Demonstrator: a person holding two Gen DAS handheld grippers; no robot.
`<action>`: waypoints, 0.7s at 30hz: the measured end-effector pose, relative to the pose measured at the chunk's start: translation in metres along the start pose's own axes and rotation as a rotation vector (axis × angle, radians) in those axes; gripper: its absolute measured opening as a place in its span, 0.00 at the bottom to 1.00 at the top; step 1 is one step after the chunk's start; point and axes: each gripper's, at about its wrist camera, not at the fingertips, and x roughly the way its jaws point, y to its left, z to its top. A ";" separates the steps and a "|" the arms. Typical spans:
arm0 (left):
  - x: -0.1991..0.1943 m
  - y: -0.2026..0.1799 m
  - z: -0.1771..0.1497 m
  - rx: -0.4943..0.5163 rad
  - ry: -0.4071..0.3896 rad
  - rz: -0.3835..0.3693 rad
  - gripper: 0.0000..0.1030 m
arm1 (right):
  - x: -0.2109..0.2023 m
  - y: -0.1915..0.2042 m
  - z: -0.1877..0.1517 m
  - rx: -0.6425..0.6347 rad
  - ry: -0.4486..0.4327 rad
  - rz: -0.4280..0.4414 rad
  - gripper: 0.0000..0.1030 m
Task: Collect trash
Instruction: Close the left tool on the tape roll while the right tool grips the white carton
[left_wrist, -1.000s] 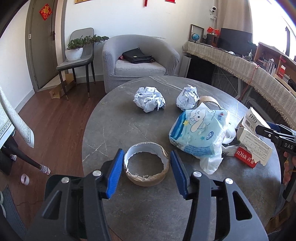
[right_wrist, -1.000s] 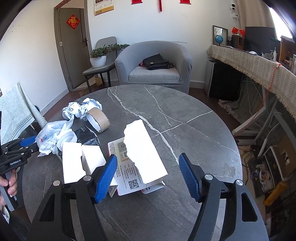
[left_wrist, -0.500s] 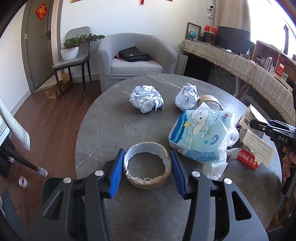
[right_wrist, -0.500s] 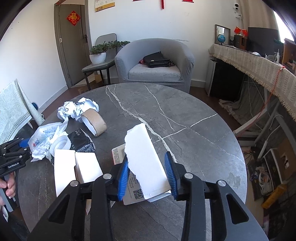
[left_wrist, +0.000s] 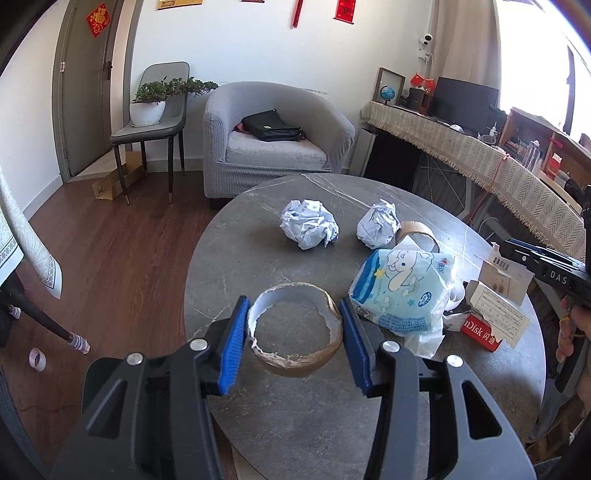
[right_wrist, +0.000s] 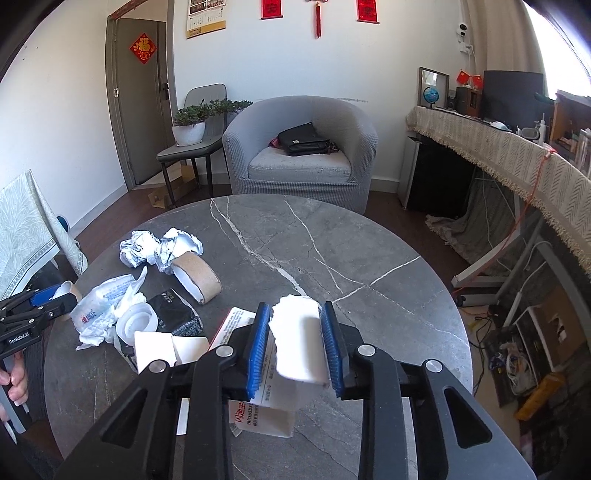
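Left tool (left_wrist: 293, 332) sits low over the near edge of the round grey counter (left_wrist: 236, 258), its blue pads pressed against both sides of a torn cardboard tape ring (left_wrist: 293, 334). That's a grip, ring clamped between them. Whether the ring is clear of the counter I can't tell.

Over to the right tool (right_wrist: 295, 345): its jaws are closing on a torn white box (right_wrist: 297, 341), and the pads are touching both sides of it, the ragged top edge poking up between the blue strips. The box hangs above a flattened printed carton (right_wrist: 264, 406) lying at the near edge of the counter.

The rest of the trash is spread out across the counter. Two crumpled paper balls (left_wrist: 309, 229) sit towards the far edge, a second cardboard ring (right_wrist: 195, 275) just beside them. A blue cartoon-printed packet (left_wrist: 404, 291) lies near the middle, right next to the gripped ring. A black wrapper (right_wrist: 173, 315) and a white plastic ring (right_wrist: 136, 321) lie beside that packet. A red-and-white carton (left_wrist: 491, 317) rests by the counter's right edge.
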 end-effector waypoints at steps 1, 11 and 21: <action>-0.001 0.001 0.000 -0.004 -0.001 -0.003 0.50 | 0.000 0.002 0.001 -0.005 0.007 -0.007 0.22; -0.007 0.009 0.002 -0.016 -0.001 -0.014 0.50 | 0.020 -0.005 -0.010 0.011 0.114 -0.093 0.11; -0.009 0.009 0.002 -0.016 -0.005 -0.015 0.50 | 0.027 -0.018 -0.015 0.045 0.165 -0.111 0.02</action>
